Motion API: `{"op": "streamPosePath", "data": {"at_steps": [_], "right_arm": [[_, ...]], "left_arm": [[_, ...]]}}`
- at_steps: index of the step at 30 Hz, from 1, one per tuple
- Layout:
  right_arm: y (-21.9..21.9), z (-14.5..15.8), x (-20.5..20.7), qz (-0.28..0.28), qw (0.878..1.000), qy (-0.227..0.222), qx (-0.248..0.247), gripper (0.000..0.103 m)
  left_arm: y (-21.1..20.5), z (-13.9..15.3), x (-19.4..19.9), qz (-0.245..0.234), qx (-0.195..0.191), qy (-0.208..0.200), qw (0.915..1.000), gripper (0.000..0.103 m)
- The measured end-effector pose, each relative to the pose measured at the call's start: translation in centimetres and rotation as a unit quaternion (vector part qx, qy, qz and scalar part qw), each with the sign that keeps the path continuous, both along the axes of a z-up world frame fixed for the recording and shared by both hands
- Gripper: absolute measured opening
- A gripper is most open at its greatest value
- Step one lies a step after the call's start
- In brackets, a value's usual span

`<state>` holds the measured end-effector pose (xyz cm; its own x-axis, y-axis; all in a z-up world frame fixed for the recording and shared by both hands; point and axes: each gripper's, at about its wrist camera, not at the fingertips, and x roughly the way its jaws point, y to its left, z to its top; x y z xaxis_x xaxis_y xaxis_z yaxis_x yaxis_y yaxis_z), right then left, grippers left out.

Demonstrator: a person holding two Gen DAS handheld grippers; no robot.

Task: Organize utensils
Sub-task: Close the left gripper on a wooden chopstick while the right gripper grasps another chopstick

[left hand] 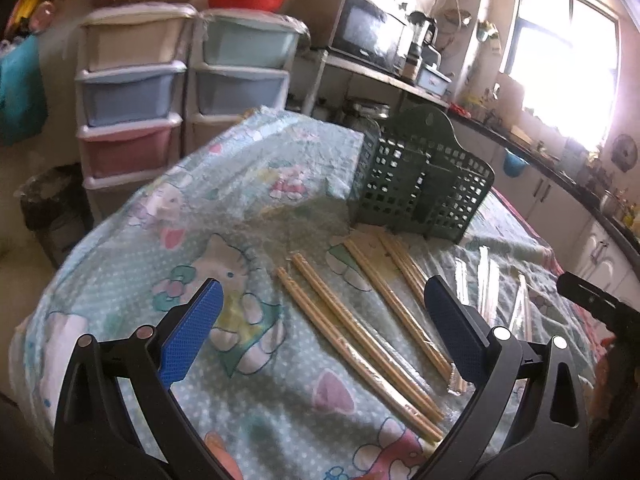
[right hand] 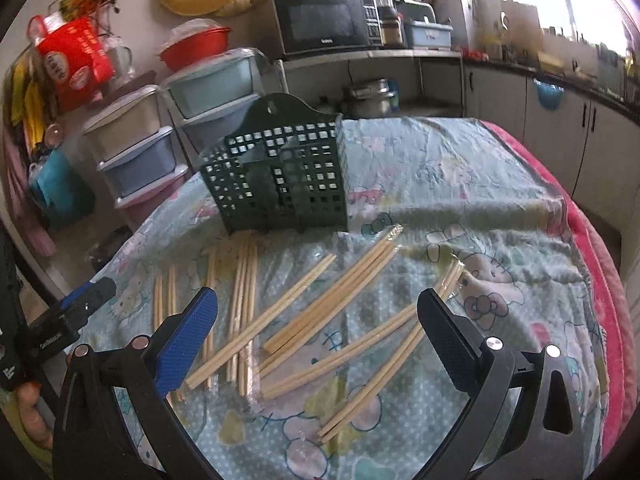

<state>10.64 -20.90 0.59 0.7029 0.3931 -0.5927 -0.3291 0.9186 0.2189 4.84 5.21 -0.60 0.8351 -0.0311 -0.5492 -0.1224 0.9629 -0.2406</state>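
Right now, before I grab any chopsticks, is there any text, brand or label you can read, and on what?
Nothing reads with certainty.
Microwave: small brand mark on the lower door edge, too blurred to read.
Red bag: white round printed marks, illegible.
Left gripper body: white lettering, too small to read.
Chopsticks, green utensil basket, cartoon-cat tablecloth: no text seen.

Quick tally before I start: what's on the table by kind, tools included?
Wrapped chopstick bundles: 8 (overlaps make this approximate)
Green slotted basket: 1
Tools, both open and empty: 2, the left tool and the right tool
Total: 11
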Motion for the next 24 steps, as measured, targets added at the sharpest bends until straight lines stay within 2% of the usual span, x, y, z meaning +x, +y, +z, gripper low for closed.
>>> {"op": "streamPosePath", "data": {"at_steps": [5,8,13,17,19,24], "right_arm": [[-0.8,0.4,1.8,-0.008,1.000,0.010,-0.001,0.097],[-1.3,0.9,2.6,-0.013,1.000,0.005,-0.003,0.097],[-1.8,1.4,4.2,-0.015,1.000,0.003,-0.003,0.094],[-1.9,1.2,6.0,-0.009,1.000,0.019,-0.005,0.083],[-1.9,0.8,6.8,-0.003,0.999,0.033,0.000,0.076],[-1.7,-0.1,8.8,0.008,0.998,0.055,-0.003,0.063]], "left_arm": [[-0.2,-0.4,2.3,-0.019,0.004,0.035,0.9992,0.093],[0.6,-1.2,3.9,-0.032,-0.021,0.068,0.9969,0.091],[1.7,-2.4,5.0,-0.027,-0.028,0.100,0.9942,0.065],[3.2,-3.2,5.6,-0.017,-0.057,0.120,0.9909,0.046],[4.0,-3.5,5.9,-0.016,-0.087,0.127,0.9880,0.032],[4.9,-4.0,6.7,-0.009,-0.102,0.140,0.9848,0.030]]}}
